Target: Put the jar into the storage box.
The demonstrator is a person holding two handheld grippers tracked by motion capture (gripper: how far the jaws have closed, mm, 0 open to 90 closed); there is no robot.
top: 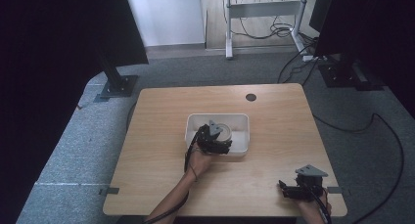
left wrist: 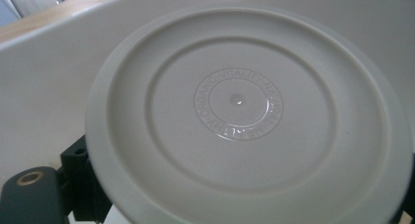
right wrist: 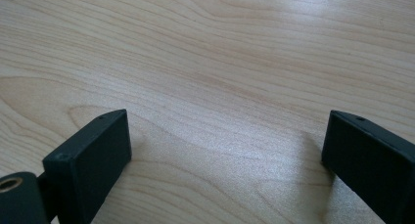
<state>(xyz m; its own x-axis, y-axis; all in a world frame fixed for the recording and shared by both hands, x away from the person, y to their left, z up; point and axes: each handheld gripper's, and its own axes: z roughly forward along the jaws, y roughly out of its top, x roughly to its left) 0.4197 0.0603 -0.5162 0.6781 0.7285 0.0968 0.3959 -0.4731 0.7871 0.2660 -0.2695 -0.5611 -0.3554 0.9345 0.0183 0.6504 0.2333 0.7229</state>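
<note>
While the left gripper [top: 219, 136] has jaws around a round lid [left wrist: 249, 116] in a white tub [top: 242, 122], right gripper [right wrist: 227, 160] jaws spread over bare table [right wrist: 220, 48].

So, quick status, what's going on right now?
Left gripper at white tub, round lid between jaws. Right gripper open over bare table. Nothing in the way.

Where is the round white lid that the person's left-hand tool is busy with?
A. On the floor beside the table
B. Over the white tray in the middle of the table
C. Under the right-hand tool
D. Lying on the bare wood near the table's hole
B: in the high view the left gripper sits at the round lid inside the white tray; the left gripper view shows tray wall behind the lid.
</note>
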